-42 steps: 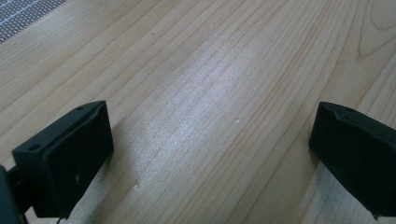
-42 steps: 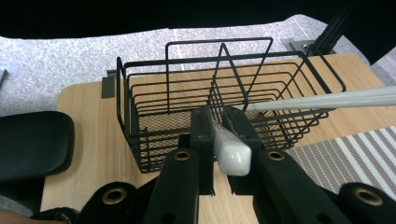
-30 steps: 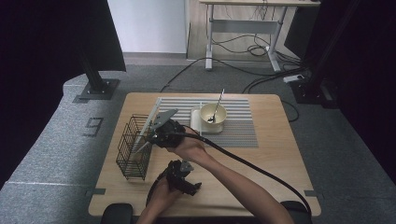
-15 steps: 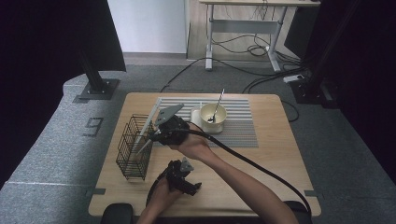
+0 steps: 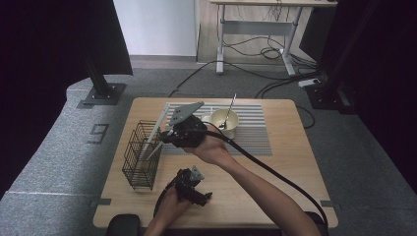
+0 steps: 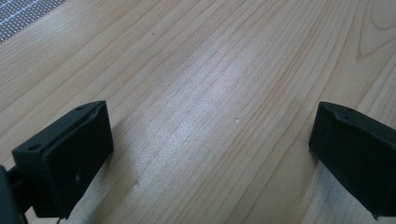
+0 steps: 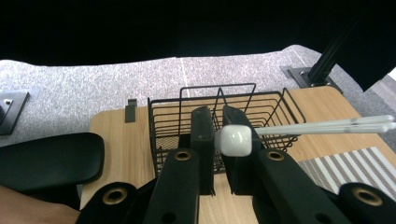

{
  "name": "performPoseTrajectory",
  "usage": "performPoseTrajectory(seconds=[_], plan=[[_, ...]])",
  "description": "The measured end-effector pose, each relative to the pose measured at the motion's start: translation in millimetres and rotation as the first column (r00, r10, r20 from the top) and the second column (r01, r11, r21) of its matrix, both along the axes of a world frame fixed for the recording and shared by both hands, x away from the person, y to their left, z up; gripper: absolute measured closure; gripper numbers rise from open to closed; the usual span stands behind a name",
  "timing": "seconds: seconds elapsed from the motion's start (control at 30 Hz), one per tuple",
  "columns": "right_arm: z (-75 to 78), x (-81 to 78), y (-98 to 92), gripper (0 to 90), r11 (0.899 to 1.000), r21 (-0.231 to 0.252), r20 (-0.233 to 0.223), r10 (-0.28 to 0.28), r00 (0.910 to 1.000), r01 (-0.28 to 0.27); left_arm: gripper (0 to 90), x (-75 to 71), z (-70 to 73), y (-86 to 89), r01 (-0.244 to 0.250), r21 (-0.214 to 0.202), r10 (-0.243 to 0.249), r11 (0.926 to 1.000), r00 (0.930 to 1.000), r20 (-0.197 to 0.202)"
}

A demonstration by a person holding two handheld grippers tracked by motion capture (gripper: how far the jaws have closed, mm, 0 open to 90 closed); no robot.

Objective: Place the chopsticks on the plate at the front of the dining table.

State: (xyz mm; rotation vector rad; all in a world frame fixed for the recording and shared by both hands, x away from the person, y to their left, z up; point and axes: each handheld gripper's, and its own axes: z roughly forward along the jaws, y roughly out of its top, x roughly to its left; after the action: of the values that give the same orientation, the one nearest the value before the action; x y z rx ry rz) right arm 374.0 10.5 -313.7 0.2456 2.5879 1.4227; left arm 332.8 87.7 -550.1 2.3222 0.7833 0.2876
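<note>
My right gripper point(image 7: 215, 114) is shut on a pair of white chopsticks point(image 7: 327, 125), pinching them near their blocky white end point(image 7: 236, 140); the sticks run off to the right in the right gripper view. In the high view this gripper point(image 5: 166, 138) hangs just right of a black wire basket point(image 5: 141, 162), with the chopsticks point(image 5: 156, 130) slanting over the basket's rim. My left gripper point(image 5: 190, 181) rests near the table's front edge. Its jaws point(image 6: 210, 140) stand open over bare wood with nothing between them.
A cream bowl point(image 5: 225, 120) with a spoon point(image 5: 231, 105) in it sits on a grey striped mat point(image 5: 255, 128) at the back of the wooden table point(image 5: 295, 172). The right gripper's cable point(image 5: 275, 174) crosses the table toward the front right.
The right gripper has lifted with the chopsticks and drifted slightly away from the basket. The left gripper has stayed where it was.
</note>
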Motion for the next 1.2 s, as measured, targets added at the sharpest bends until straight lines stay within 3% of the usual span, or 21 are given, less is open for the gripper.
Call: performPoseTrajectory(seconds=[0.7,0.97,1.2], plan=[[42.0,-3.4,-39.2,83.4,0.995,0.069,0.059,-0.072,0.9956,0.068,0.0,0.2,-0.2,0.3,0.002,-0.003,-0.002,1.0,1.0,0.001],[46.6,-2.7,-55.0,83.4,0.992,0.068,0.08,-0.108,0.991,0.102,0.0,0.2,-0.1,0.8,0.006,-0.004,-0.006,1.0,1.0,0.0],[41.6,0.3,-73.5,83.4,0.988,0.059,0.085,-0.147,0.9854,0.143,2.7,0.4,1.7,3.2,-0.001,-0.012,0.001,0.9999,1.0,-0.005]])
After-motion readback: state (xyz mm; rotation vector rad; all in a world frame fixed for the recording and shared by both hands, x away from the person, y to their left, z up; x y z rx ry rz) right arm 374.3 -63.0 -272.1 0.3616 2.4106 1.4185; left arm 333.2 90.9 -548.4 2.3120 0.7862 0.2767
